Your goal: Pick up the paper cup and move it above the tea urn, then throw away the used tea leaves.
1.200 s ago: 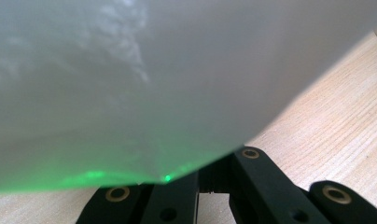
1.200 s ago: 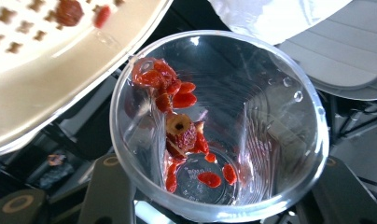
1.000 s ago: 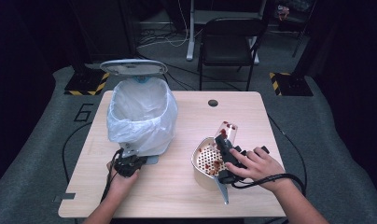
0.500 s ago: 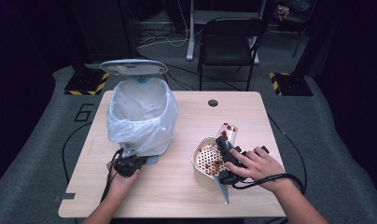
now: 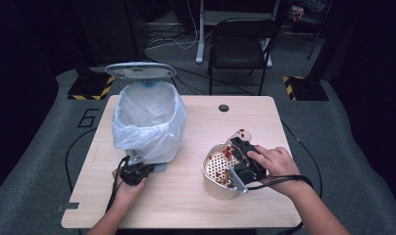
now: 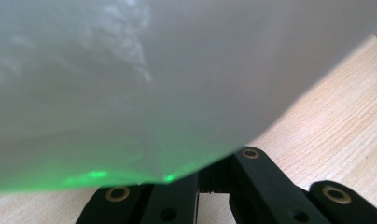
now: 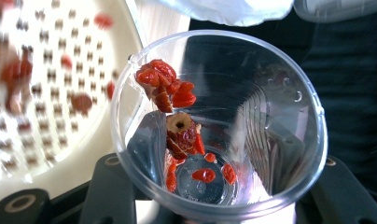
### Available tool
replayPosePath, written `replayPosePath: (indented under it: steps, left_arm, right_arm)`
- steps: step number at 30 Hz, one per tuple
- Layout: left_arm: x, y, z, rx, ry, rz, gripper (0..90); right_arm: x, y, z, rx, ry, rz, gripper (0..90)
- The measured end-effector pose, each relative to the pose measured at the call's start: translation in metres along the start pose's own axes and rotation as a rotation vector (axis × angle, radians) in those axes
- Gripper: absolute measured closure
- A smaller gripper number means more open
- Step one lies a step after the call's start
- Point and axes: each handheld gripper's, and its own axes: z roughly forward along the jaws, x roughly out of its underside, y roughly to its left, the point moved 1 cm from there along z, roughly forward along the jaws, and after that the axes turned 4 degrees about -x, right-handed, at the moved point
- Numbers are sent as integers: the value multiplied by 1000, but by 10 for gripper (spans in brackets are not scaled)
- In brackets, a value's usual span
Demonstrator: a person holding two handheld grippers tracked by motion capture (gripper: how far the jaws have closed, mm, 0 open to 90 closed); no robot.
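Observation:
My right gripper [image 5: 241, 149] is shut on a clear plastic cup [image 5: 240, 135], tipped on its side over a cream perforated strainer [image 5: 210, 185] at the table's right. In the right gripper view the cup [image 7: 270, 116] holds red dried fruit pieces [image 7: 177, 126] sliding toward its rim, and more red pieces lie in the strainer [image 7: 51, 93]. My left gripper [image 5: 135, 172] is down at the foot of a bin lined with a white bag [image 5: 147, 122]. Its jaws look shut. The bag [image 6: 154, 84] hangs over its jaw tips in the left gripper view.
The bin's grey lid [image 5: 139, 71] stands raised at the back. The wooden table [image 5: 186, 208] has a round cable hole [image 5: 223, 107] near its far edge. A black chair [image 5: 240, 44] stands behind the table. Cables trail off both front corners.
My right gripper has risen a little with the cup over the strainer. The left gripper and the bin have stayed where they were.

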Motion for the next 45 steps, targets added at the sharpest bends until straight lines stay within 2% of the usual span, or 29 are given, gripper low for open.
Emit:
replayPosePath:
  steps: [1,3,4,7,9,10,11,14,22,26,32,36,40,45]
  left_arm:
    - [0,1,0,-3,3,7,900]
    - [0,0,0,-2,-1,-2,900]
    - [0,0,0,-1,-1,-3,900]
    - [0,0,0,-3,2,-1,900]
    - [0,0,0,-3,2,-1,900]
    - [0,0,0,-3,2,-1,900]
    - [0,0,0,-3,2,-2,900]
    - [0,0,0,-3,1,-3,900]
    - [0,0,0,-8,1,-2,900]
    - [0,1,0,-7,-5,-3,900]
    - [0,1,0,-3,-6,-5,900]
    - [0,1,0,-3,-5,-5,900]
    - [0,1,0,-2,-5,0,900]
    - [0,2,0,1,-4,0,900]
  right_arm:
    - [3,-7,0,-44,-32,77,484]
    - [7,-14,0,-94,-63,191,483]
    - [11,-19,0,-146,-92,279,483]
    - [21,-30,1,-239,-151,476,481]
    - [27,-35,2,-284,-171,570,481]
    - [29,-36,3,-297,-182,597,481]
    - [32,-39,3,-317,-190,644,481]
    - [37,-44,4,-348,-215,730,481]
    - [35,-60,6,-417,-254,874,482]
    - [28,-71,9,-426,-270,933,482]
    - [15,-90,15,-435,-287,965,482]
    - [4,-103,22,-445,-312,1007,482]
    - [-7,-115,31,-455,-326,1015,481]
    - [-19,-132,43,-473,-371,1042,481]
